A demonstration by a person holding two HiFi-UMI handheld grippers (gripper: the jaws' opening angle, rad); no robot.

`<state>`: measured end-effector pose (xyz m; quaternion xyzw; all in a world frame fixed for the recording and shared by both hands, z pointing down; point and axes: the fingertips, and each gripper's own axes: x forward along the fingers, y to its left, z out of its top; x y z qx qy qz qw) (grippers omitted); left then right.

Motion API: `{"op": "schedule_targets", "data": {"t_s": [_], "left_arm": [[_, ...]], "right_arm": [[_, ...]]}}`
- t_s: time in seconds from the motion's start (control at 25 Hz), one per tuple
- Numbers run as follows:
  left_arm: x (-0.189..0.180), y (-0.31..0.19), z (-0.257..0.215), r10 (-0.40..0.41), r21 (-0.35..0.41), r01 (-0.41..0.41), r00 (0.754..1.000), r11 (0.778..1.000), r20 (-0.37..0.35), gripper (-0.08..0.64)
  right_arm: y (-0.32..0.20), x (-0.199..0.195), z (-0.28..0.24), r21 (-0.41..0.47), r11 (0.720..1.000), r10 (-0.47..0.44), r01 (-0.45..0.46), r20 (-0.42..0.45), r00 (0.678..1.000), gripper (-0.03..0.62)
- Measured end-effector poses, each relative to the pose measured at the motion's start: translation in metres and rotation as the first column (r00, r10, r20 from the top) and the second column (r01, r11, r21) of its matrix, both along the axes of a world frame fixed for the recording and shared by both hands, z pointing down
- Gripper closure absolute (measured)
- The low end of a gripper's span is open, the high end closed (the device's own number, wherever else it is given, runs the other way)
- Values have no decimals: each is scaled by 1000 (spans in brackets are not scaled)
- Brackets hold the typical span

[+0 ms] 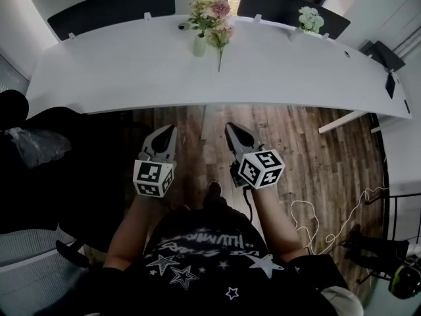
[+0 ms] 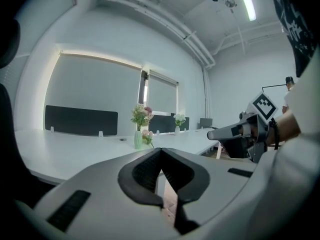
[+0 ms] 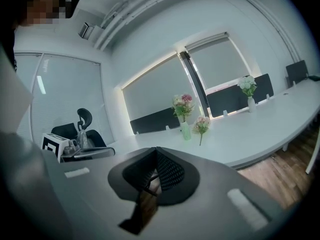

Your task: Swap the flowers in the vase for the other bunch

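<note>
A pale green vase point(image 1: 199, 45) with a mixed pink and cream bunch point(image 1: 209, 10) stands at the far side of the long white table point(image 1: 131, 71). A second pink bunch point(image 1: 220, 37) lies on the table just right of the vase, stem toward me. Both grippers hang over the wooden floor, short of the table's near edge. My left gripper point(image 1: 170, 132) is shut and empty; my right gripper point(image 1: 231, 130) is shut and empty too. The vase point(image 2: 138, 139) and the loose bunch point(image 3: 202, 126) show far ahead in both gripper views.
A small white vase with pale flowers point(image 1: 309, 20) stands at the table's far right. Dark partition screens point(image 1: 112, 8) line the far edge. A black office chair point(image 1: 39, 170) is at my left, and cables point(image 1: 329, 222) lie on the floor at right.
</note>
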<state>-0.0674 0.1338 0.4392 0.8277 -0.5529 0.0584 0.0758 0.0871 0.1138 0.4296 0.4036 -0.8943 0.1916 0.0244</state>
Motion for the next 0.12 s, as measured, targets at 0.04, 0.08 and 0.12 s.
{"op": "schedule_targets", "data": {"t_s": [0.04,0.08,0.12], "left_arm": [[-3,3,-1,3,3,-3,1000,1000,-2,553],[-5,7,-2,6,6,-6,1000,1000,-6,552],[-8,10,-3,8,9,-8,1000,1000,-9,552]], "right_arm": [[5,-2,0,-1,1000,7,-7,0,1000,591],[9,-4,0,-1,1000,13,-13,0,1000,591],[14,-6,0,-1,1000,19,-19,-1,1000,591]]}}
